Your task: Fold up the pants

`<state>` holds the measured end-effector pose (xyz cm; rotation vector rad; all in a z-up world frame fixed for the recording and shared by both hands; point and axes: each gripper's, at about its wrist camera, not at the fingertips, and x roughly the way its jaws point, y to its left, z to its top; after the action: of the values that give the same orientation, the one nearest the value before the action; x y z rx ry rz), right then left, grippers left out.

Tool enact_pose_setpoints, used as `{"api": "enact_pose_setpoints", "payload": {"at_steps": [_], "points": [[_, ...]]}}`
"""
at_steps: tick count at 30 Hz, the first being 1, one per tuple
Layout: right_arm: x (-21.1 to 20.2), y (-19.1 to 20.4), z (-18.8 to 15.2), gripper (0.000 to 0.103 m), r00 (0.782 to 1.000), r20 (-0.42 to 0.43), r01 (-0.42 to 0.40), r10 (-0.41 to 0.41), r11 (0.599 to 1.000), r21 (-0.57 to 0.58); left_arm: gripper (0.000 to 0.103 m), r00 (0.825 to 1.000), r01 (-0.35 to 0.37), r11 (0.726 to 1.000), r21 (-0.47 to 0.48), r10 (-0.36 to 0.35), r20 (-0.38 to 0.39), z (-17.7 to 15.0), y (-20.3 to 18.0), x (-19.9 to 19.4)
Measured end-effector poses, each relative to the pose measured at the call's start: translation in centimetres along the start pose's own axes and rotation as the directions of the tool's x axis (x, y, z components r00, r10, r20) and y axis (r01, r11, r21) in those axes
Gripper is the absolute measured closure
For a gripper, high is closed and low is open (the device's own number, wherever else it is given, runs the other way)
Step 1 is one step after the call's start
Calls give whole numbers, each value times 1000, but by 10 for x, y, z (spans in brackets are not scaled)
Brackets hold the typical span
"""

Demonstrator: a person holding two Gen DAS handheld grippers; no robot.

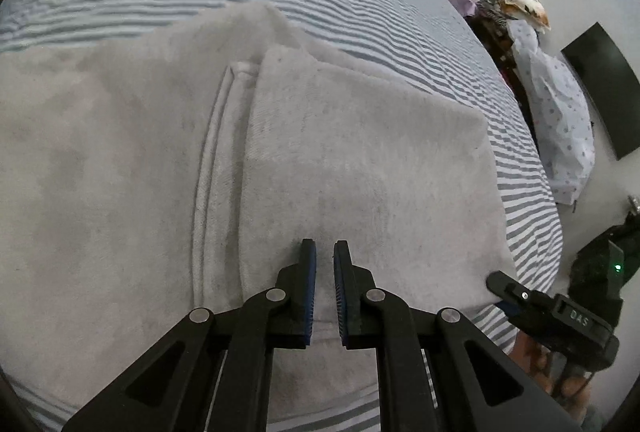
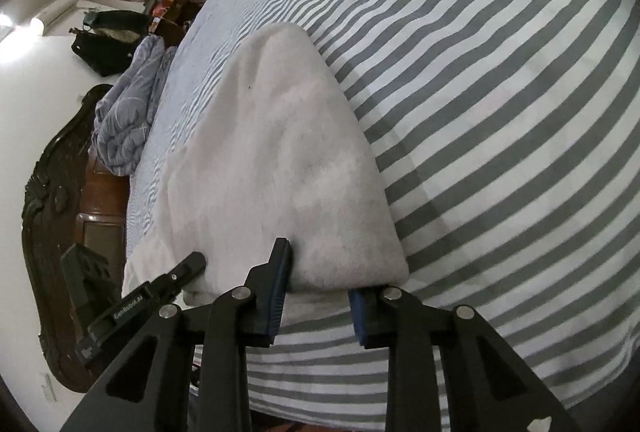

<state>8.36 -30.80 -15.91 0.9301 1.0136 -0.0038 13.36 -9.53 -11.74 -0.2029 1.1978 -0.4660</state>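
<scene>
Pants, pale fleece and partly folded, lie on the striped bed; they look soft, light and floppy. Left tool hovers narrowly parted, empty. Right tool straddles the folded edge, wide, perhaps touching; grip there.

The pants are cut off at the left edge of the left wrist view, so their full extent can't be made out, and the hem under the left gripper is covered by its own linkage. In the right wrist view, one pad of the right gripper is partly hidden under the folded edge of the pants, so whether fabric is actually pinched can't be told. The bundle beside the striped bedsheet is too distorted to be identified. The headboard is clipped by the frame edge.
</scene>
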Motion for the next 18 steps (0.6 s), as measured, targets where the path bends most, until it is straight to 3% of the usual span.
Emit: {"api": "enact_pose_setpoints", "payload": {"at_steps": [4, 8, 11, 14, 18], "points": [[-9, 20, -6, 66, 998, 6, 63, -63, 996, -58, 84, 993, -103, 993, 60, 99, 63, -3, -7, -22], [-22, 39, -15, 55, 993, 24, 116, -114, 989, -91, 74, 987, -132, 988, 78, 123, 106, -1, -4, -50], [-30, 58, -21, 55, 993, 34, 116, -113, 985, -126, 67, 980, -143, 987, 72, 131, 148, 3, 8, -79], [-32, 82, -28, 53, 993, 41, 113, -107, 974, -196, 57, 969, -138, 990, 14, 132, 210, 9, 40, -119], [-12, 121, -38, 51, 995, 8, 95, -98, 944, -315, 48, 948, -133, 984, -116, 161, 274, 7, 111, -172]]}}
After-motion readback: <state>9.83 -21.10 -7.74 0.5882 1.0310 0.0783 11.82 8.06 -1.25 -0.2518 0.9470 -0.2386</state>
